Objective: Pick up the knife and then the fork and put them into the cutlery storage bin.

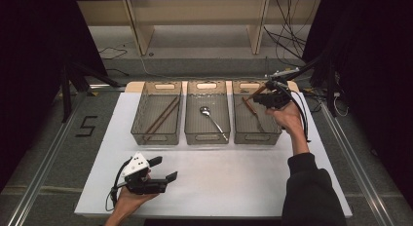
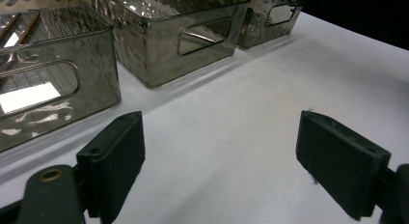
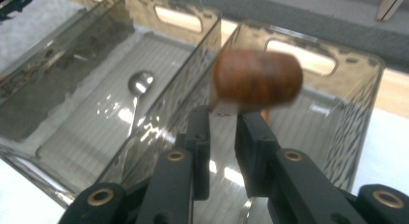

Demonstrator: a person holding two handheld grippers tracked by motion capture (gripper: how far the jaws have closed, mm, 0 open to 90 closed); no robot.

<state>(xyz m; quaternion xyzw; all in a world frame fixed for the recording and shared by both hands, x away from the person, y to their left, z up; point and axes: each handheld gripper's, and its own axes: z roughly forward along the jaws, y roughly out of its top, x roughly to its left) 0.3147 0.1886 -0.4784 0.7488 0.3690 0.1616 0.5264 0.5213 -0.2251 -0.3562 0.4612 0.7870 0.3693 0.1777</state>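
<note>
The left gripper [image 1: 163,168] lies nearest the camera, held low over the near part of the white table [image 1: 234,177] by the person's left hand [image 1: 130,197]; its two black jaws stand wide apart with nothing between them, and they point toward the row of bins. The right gripper [image 1: 259,96] is held out over the right bin [image 1: 256,112], carried by the right hand [image 1: 288,118] on an arm stretched forward in a dark sleeve [image 1: 308,187]. Its jaws are nearly closed on a wooden-handled utensil [image 1: 252,94]: in the right gripper view the rounded brown end of the handle [image 3: 257,77] stands just above the jaw tips, glossy, reddish-brown and blurred, with a pale metal part pinched between the pads. In the high view a thin metal shaft lies on the floor of that bin; whether it belongs to the held piece cannot be told. The three bins are clear, smoke-tinted plastic with cut-out handles. The middle bin [image 1: 207,114] holds a metal spoon [image 1: 212,120]; the left bin [image 1: 157,114] holds brown chopsticks [image 1: 162,116]. A black figure "5" [image 1: 86,126] is marked on the floor left of the table.
</note>
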